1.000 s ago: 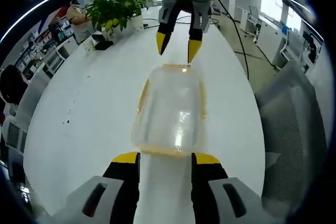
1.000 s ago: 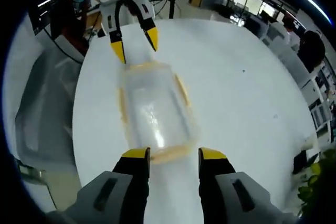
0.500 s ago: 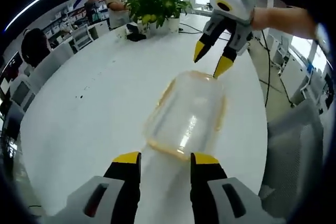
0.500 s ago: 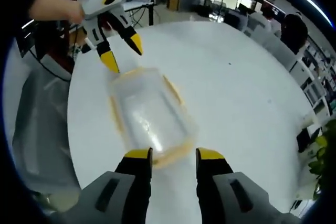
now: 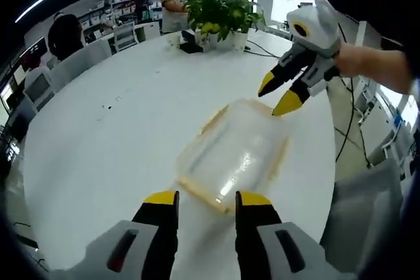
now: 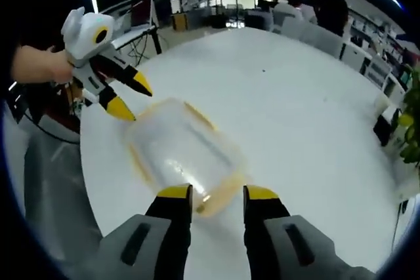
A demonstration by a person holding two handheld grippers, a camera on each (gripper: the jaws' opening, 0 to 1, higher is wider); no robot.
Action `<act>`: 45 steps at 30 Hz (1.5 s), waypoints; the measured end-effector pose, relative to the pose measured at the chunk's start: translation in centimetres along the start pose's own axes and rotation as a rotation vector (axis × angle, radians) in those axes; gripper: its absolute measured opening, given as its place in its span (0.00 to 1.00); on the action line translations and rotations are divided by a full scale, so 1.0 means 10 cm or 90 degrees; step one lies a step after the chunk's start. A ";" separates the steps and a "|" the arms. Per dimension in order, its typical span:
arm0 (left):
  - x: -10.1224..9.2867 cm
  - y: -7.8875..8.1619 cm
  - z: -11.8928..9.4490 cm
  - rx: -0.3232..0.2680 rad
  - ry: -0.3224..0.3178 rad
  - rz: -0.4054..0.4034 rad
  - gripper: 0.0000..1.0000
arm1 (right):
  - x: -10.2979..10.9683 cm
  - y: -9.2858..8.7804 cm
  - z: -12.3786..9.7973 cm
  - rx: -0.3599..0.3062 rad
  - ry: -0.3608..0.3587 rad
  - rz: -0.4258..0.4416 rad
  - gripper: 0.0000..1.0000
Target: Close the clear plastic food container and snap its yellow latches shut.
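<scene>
Left gripper view: our left gripper, jaws spread, sits at one end of the container; our right gripper, also spread, flanks the far end, presumably to reach latches.

Both views look down at close range from opposite ends of the container on the white bench, facing each other; each shows the opposite gripper.
</scene>
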State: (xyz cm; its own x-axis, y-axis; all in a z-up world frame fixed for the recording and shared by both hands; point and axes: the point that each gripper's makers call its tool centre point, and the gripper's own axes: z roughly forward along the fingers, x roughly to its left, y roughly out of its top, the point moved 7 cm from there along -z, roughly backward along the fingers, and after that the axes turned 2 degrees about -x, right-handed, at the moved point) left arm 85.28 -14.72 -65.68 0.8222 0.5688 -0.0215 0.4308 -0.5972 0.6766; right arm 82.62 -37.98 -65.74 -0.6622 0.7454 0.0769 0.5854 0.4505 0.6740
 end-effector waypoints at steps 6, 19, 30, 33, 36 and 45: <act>-0.03 -0.03 0.01 -0.017 0.005 -0.055 0.26 | 0.00 -0.02 0.02 -0.035 -0.010 0.070 0.25; -0.10 -0.05 0.04 -0.033 0.003 -0.118 0.24 | 0.04 -0.09 0.04 -0.074 -0.005 0.153 0.24; -0.12 -0.06 0.07 -0.043 0.007 -0.178 0.24 | 0.05 -0.11 0.04 -0.085 -0.007 0.213 0.24; -0.12 -0.08 0.08 -0.043 0.009 -0.217 0.25 | 0.04 -0.11 0.05 -0.084 -0.004 0.241 0.25; -0.13 -0.07 0.08 -0.043 0.013 -0.219 0.25 | 0.04 -0.11 0.05 -0.086 -0.005 0.252 0.25; -0.13 -0.08 0.09 -0.041 0.017 -0.258 0.25 | 0.05 -0.12 0.06 -0.091 -0.011 0.295 0.24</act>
State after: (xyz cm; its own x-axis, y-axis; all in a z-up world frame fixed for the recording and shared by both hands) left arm 84.21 -15.51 -66.85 0.5807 0.7655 -0.2772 0.6931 -0.2862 0.6616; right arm 81.87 -37.90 -66.97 -0.3382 0.8602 0.3817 0.7456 -0.0025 0.6664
